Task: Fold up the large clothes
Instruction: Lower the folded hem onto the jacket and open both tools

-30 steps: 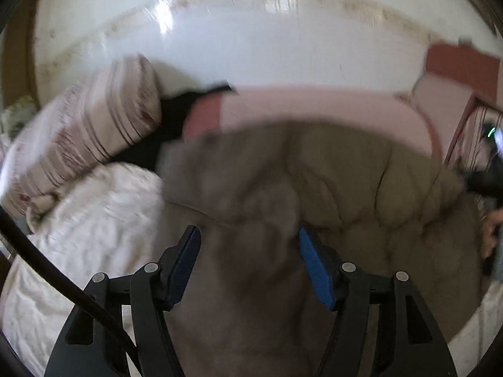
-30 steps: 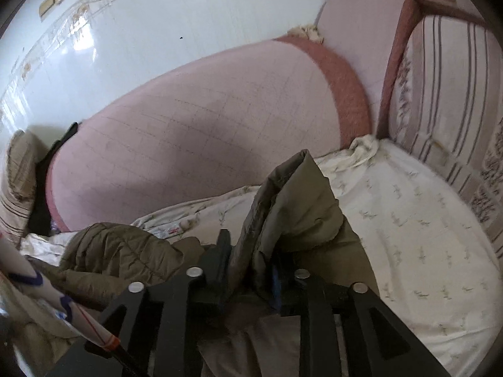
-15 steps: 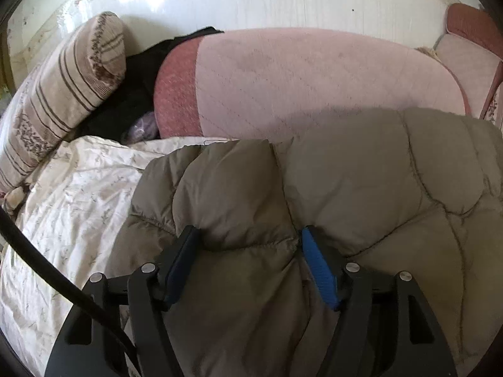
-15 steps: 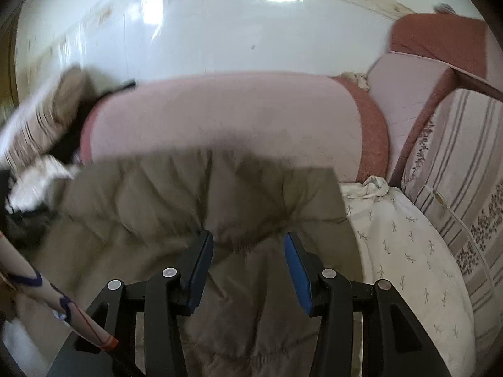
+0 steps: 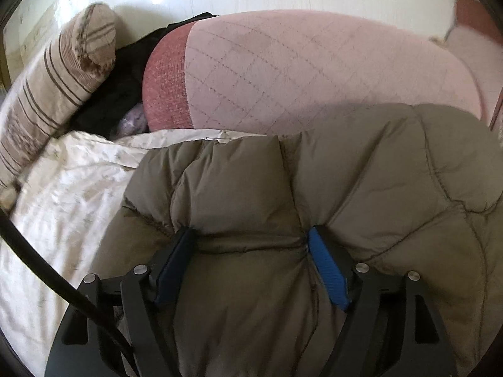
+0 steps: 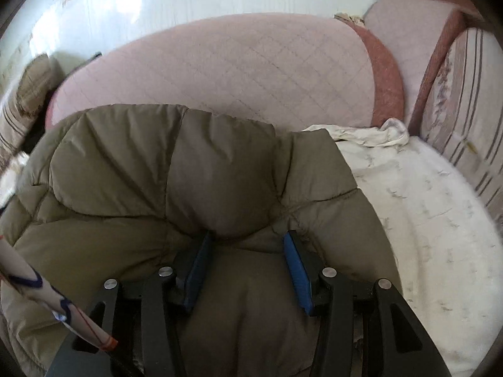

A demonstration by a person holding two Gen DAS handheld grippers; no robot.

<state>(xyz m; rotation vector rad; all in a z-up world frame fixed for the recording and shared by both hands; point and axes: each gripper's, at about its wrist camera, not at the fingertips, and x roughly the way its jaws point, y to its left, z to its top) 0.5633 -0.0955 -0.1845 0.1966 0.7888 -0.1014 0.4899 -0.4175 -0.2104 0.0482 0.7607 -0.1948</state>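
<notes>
Left gripper (image 5: pixel 248 245): fingers spread wide, both blue pads pressed down into the jacket (image 5: pixel 361 194). A puffy quilted panel bulges up between them, but nothing is pinched; the grip reads as released. Right gripper (image 6: pixel 246 245): the same condition, fingers apart, pads resting on the padding, a bulge of fabric between them, no clamp on any edge.

The jacket, olive and quilted, lies on the white sheet (image 5: pixel 63 188) of the bed, filling the lower part of both views. Its far edge runs close to the pink headboard (image 5: pixel 314 72). In the right view the sheet (image 6: pixel 424 204) is bare beside the jacket's right edge.

Farther off: a striped pillow (image 5: pixel 56 78) at far left, dark clothing (image 5: pixel 122 94) wedged between it and the headboard, a striped cushion (image 6: pixel 465 100) at far right, and the white wall (image 6: pixel 157 0) behind.

Judgement: a fold appears to have just been laid and is being pressed flat; the task is partway. The next move calls for lifting both grippers clear, then finding and clamping an edge or sleeve for the following fold. The thick padding is likely to spring up once pressure comes off.
</notes>
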